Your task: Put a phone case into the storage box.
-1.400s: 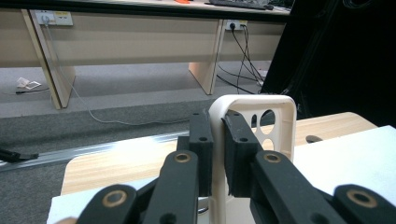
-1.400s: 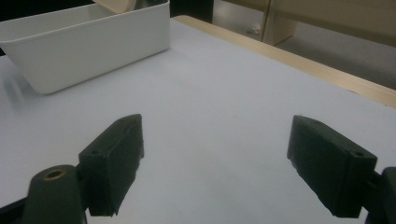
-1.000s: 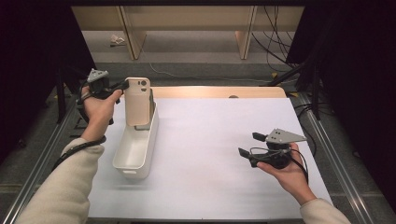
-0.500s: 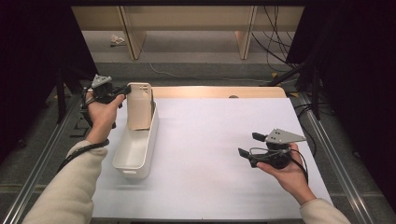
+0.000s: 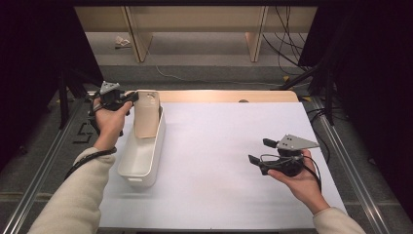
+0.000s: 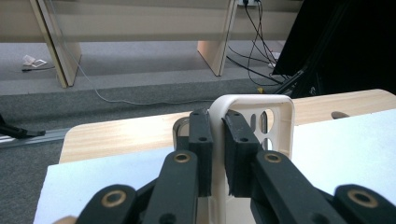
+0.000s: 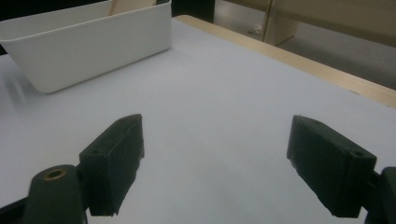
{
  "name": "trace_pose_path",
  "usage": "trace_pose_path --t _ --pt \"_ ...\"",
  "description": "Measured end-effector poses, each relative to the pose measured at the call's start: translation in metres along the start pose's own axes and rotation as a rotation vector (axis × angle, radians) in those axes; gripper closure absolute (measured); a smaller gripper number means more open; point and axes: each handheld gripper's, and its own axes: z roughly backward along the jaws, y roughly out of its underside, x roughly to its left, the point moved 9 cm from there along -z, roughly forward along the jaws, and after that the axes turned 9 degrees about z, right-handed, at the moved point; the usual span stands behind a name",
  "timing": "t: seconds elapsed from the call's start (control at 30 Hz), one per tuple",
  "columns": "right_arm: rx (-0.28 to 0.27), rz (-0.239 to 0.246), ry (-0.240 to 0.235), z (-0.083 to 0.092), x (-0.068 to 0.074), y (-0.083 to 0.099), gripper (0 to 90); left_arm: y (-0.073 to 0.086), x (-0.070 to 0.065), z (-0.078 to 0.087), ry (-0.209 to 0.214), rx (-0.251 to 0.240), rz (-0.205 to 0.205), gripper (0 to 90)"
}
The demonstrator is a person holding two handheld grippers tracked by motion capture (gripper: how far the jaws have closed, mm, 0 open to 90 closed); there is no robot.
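High view: your left gripper (image 5: 127,99) pinches the top edge of a beige phone case (image 5: 146,114). The case stands up in the far end of the white bin (image 5: 141,158), near the table's (image 5: 219,146) far left corner. In the left gripper view, the two jaws press tight on the case's thin rim (image 6: 219,140). Your right gripper (image 5: 258,151) sits in your right hand (image 5: 299,180) near the table's right edge, well apart from the bin. Its jaws are spread wide with only bare white table between them.

Bright centre, dark surrounds, soft focus
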Motion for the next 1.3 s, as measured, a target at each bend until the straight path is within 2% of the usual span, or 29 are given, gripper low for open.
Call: trace_pose_path --t 0.7,0.77,0.87,1.07,1.17,1.3 --pt "-0.001 -0.002 -0.004 0.000 0.000 0.000 19.9 0.013 0.008 -0.011 -0.019 0.030 0.016 81.5" --pt "0.000 -0.002 -0.004 0.000 0.000 0.000 19.9 0.014 0.009 -0.012 -0.023 0.033 0.013 80.7" --pt "0.002 -0.001 -0.005 -0.001 0.000 0.001 19.9 0.015 0.009 -0.014 -0.038 0.047 -0.013 79.5" --pt "0.001 0.000 -0.005 0.000 0.000 0.001 19.9 0.014 0.010 -0.015 -0.076 0.068 -0.043 68.9" --pt "0.001 0.000 -0.005 0.000 0.000 0.000 19.9 0.013 0.008 -0.014 -0.074 0.079 -0.049 63.5" --pt "0.001 0.001 -0.006 -0.001 0.001 0.000 19.9 0.014 0.008 -0.013 -0.094 0.108 -0.077 55.4"
